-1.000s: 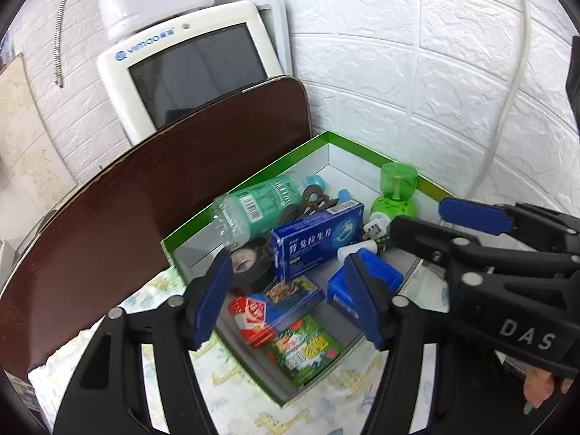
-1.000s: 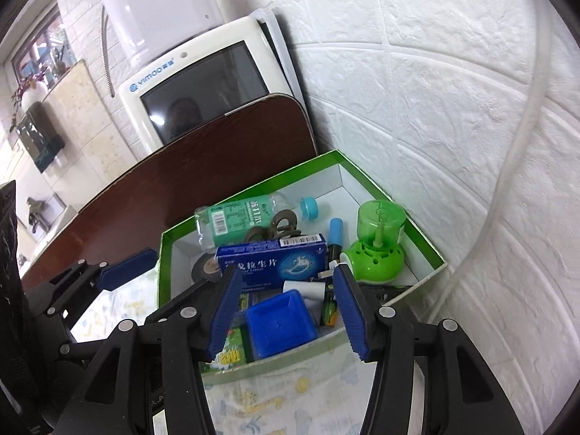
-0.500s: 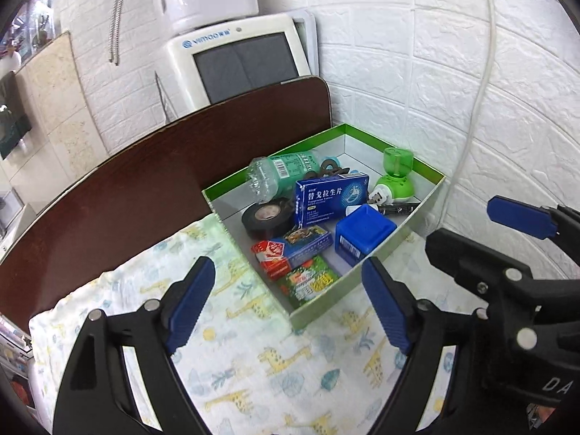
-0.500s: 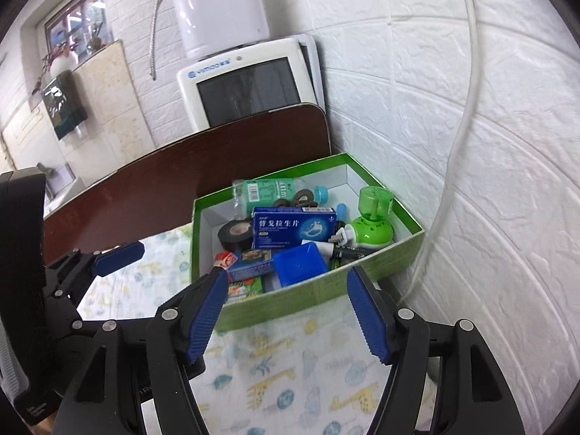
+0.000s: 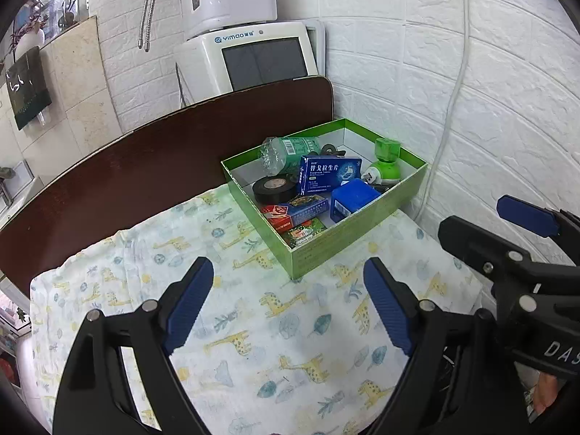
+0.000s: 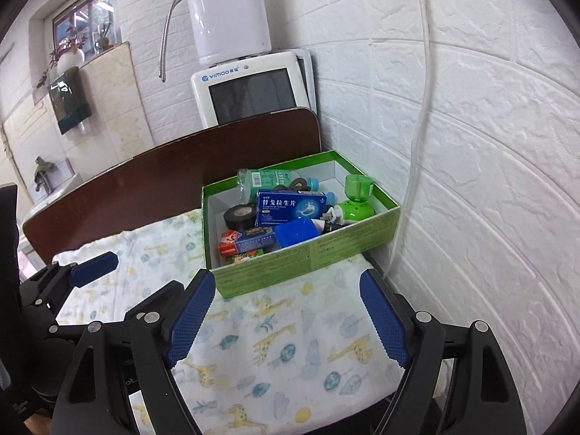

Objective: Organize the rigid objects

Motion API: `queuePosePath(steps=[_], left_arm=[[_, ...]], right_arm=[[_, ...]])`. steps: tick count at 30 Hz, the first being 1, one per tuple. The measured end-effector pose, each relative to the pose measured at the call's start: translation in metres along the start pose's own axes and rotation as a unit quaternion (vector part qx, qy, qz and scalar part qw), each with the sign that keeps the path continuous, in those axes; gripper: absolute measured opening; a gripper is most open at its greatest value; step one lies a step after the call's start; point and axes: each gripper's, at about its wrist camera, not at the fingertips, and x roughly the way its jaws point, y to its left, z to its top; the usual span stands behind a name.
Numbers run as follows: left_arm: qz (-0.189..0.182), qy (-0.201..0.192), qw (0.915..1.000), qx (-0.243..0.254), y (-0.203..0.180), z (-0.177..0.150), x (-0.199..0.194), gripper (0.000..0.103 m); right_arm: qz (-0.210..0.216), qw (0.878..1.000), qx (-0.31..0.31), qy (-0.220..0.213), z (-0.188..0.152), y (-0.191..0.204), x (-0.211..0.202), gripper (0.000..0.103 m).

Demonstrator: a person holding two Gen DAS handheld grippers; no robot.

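A green cardboard box (image 5: 348,233) stands in the corner on the giraffe-print cloth. It holds a blue medicine carton (image 5: 328,174), a black tape roll (image 5: 273,188), a clear green bottle (image 5: 290,148), a green plug-in repeller (image 5: 386,161), a blue cube-shaped box (image 5: 353,199) and small red and blue packets (image 5: 290,214). My left gripper (image 5: 286,272) hovers over the cloth short of the box, open and empty. My right gripper (image 6: 286,279) hangs in front of the green box (image 6: 308,261), its jaws opening with nothing between them.
The giraffe-print cloth (image 5: 253,326) covers the table. A dark brown board (image 5: 145,174) stands along the back, with a white screened appliance (image 5: 261,58) behind it. The white brick wall (image 6: 471,145) and a hanging white cord (image 6: 417,145) close off the right.
Both grippers have drawn back from the box to above the cloth, and both jaws have spread wider. The blue cube-shaped box stays inside the green box.
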Motion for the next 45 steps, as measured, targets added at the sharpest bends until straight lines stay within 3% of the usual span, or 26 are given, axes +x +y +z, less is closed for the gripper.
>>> queuePosePath(steps=[45], left_arm=[[0.015, -0.008, 0.9992, -0.036, 0.022, -0.010, -0.006, 0.085]], right_arm=[[-0.031, 0.999, -0.010, 0.008, -0.013, 0.006, -0.001, 0.083]])
